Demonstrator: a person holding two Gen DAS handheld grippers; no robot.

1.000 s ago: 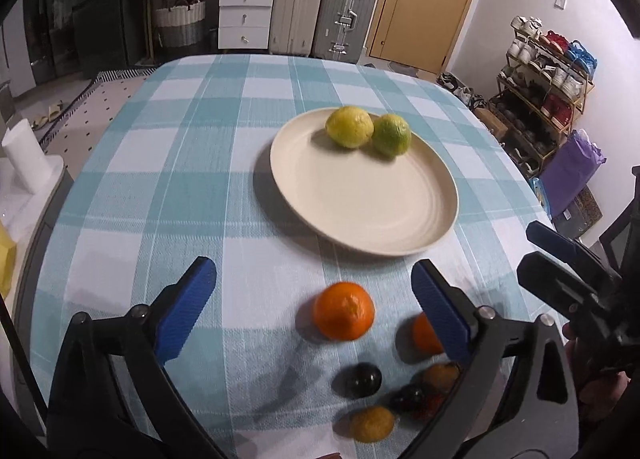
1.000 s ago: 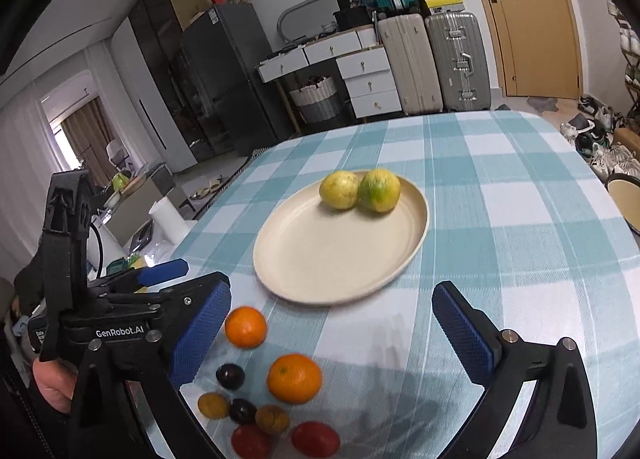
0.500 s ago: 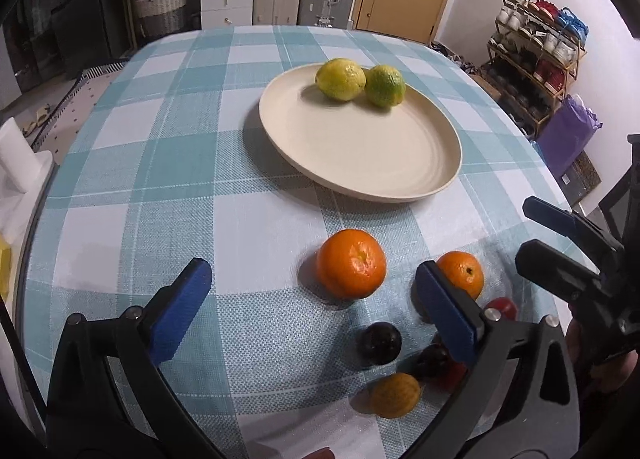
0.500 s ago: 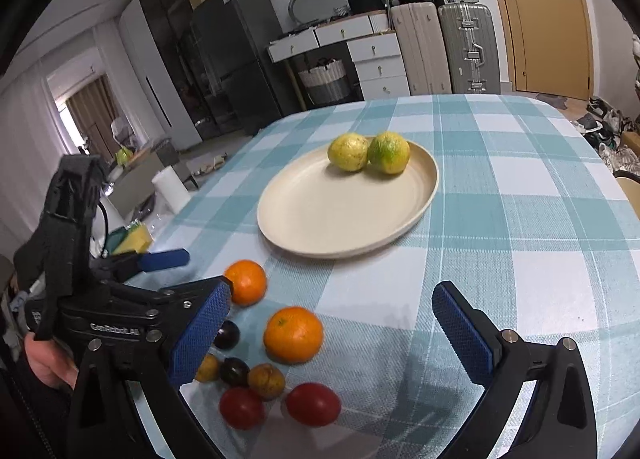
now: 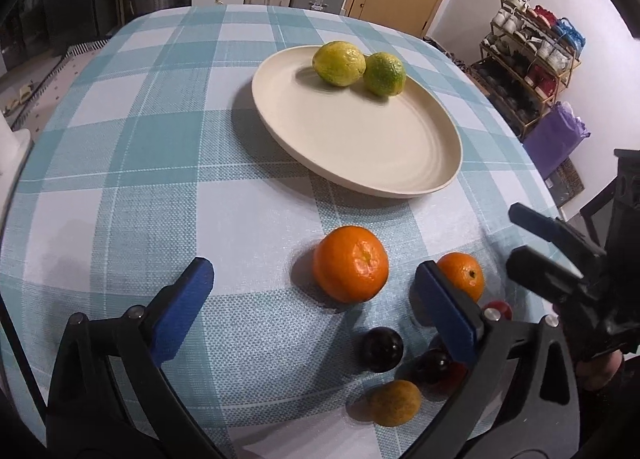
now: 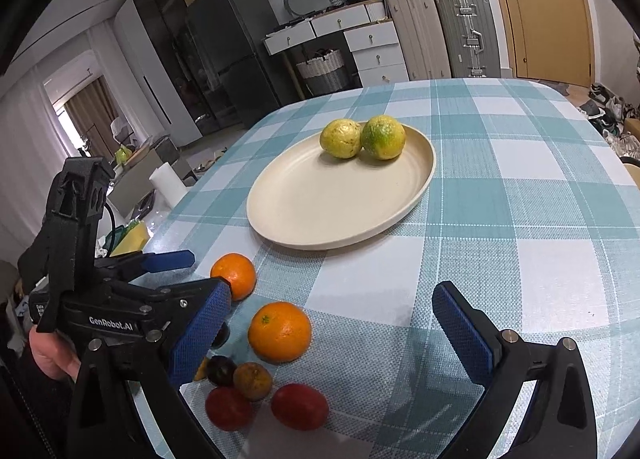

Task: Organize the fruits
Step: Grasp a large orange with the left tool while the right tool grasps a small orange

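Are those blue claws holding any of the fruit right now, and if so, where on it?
No. The left gripper and the right gripper are both open with nothing between their fingers. The nearest orange lies on the tablecloth, untouched.

Both grippers hovering, jaws spread wide

Holding the left gripper [image 5: 308, 299] low with blue pads [image 5: 182, 309] far apart, nothing clasped between; keeping the right gripper [image 6: 332, 331] likewise agape (pads [image 6: 462, 333] equally empty), each gripper gripped from behind by a hand [image 6: 52, 355], the right hand [image 5: 600, 373] barely showing.
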